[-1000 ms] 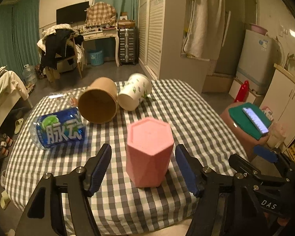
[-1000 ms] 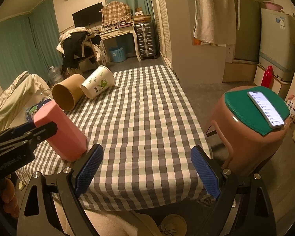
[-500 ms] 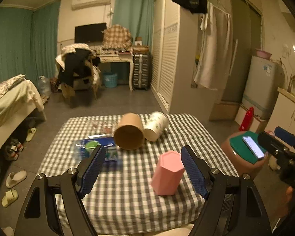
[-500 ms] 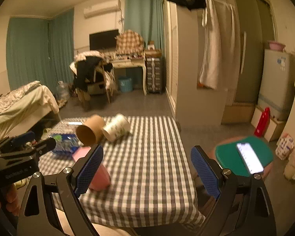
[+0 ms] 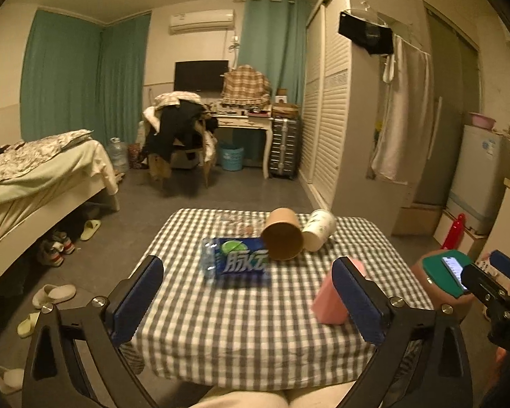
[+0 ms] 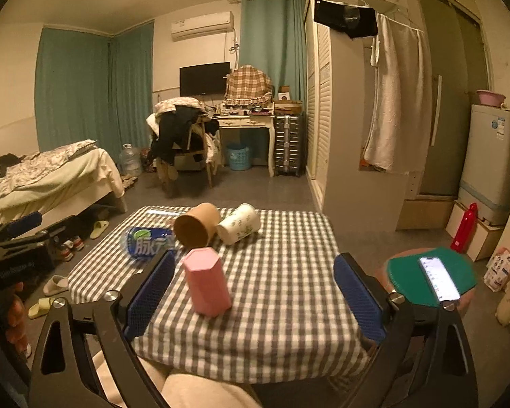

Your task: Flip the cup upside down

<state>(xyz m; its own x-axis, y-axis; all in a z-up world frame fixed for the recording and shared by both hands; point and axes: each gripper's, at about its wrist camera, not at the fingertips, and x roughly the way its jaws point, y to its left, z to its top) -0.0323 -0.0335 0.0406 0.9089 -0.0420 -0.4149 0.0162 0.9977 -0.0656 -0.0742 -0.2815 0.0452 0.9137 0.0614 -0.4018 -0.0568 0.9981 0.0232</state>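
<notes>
A pink faceted cup (image 6: pixel 206 285) stands on the checked table (image 6: pixel 282 292) with its closed end up. In the left wrist view the cup (image 5: pixel 328 301) is partly hidden behind the right finger. My left gripper (image 5: pixel 251 301) is open and empty, held back above the table's near edge. My right gripper (image 6: pixel 255 302) is open and empty, also back from the table; the cup stands just inside its left finger, apart from it.
A brown paper cup (image 6: pixel 195 229) and a white printed cup (image 6: pixel 239 223) lie on their sides at the table's far end. A blue-labelled water bottle (image 5: pixel 234 261) lies beside them. A stool with a green pad and a phone (image 6: pixel 438 278) stands right of the table.
Both grippers have pulled back and up from the table. The left gripper's fingers no longer stand either side of the pink cup. The cup stays standing where it was.
</notes>
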